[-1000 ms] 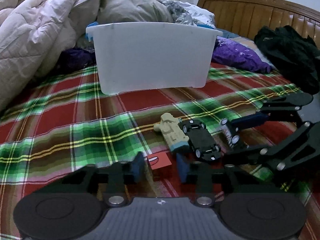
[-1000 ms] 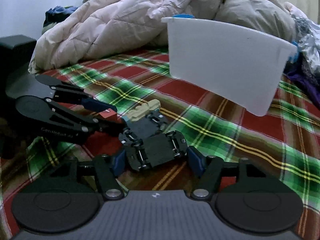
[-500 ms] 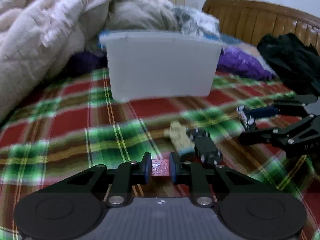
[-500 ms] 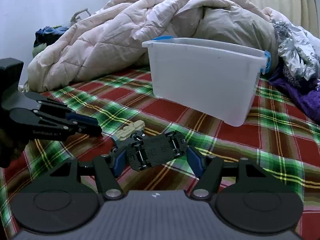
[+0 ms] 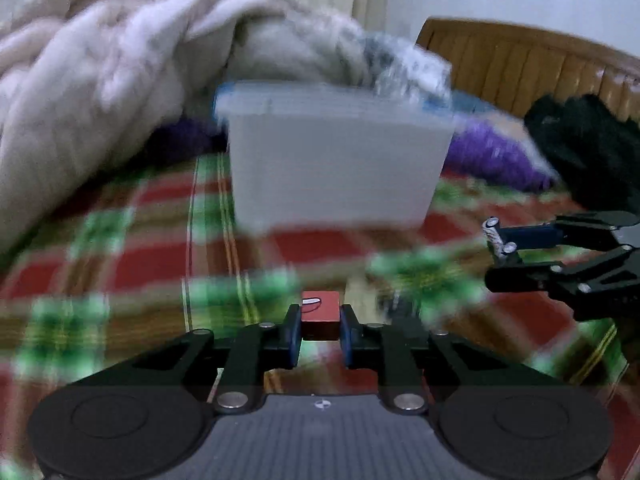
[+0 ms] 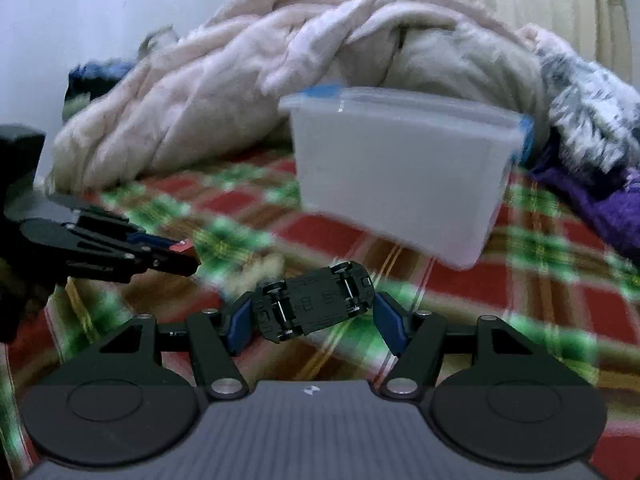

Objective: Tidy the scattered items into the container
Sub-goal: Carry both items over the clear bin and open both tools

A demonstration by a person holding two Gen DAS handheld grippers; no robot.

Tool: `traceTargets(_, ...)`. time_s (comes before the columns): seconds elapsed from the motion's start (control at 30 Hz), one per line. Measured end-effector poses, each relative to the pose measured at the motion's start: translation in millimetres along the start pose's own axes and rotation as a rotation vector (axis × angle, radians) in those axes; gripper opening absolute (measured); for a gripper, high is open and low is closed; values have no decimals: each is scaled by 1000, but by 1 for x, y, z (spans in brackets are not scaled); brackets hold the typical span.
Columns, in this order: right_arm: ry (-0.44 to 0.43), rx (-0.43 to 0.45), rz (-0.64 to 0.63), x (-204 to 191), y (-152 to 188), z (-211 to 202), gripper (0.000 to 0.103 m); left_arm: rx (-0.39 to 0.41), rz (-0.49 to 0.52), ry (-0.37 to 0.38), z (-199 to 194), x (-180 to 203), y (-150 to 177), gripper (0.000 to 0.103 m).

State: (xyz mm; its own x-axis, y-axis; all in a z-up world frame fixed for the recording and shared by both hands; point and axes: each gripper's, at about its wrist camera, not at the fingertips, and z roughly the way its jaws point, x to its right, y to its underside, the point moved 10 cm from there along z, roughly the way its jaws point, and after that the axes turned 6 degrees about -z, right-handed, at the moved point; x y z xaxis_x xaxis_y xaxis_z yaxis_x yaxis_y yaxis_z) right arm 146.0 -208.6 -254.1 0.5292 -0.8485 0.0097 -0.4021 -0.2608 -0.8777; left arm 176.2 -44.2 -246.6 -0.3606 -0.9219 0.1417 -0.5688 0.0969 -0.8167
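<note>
Left tool [image 5: 319, 326]: closed on a small red block [image 5: 320, 314], blue pads pressing its two sides; block held above the bed.
Right tool [image 6: 310, 312]: jaws moderately spread, clamped on a black toy car [image 6: 314, 300], underside up, wheels showing, held lengthwise between the pads.
Container [image 5: 336, 160]: white tub on the plaid bedspread [image 5: 140, 272], ahead of both tools, well apart from them.
Only in left view: wooden headboard [image 5: 520, 64], black garment [image 5: 588, 148]; right tool seen side-on, car's wheels poking out.
Only in right view: left tool [image 6: 182, 252] at the left, red block tip visible.
Hard to make out: bedspread heavily blurred; tub's inside hidden; a pale toy [image 6: 260, 268] on the bed is smeared.
</note>
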Motion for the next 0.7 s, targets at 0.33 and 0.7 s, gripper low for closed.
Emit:
traceTargets(0.33, 112, 72, 47, 84, -140, 26, 66, 133, -1, 0, 31, 17, -181, 23)
traceTargets(0.7, 185, -30, 94, 117, -124, 64, 82, 50, 8, -63, 82, -2, -161, 79)
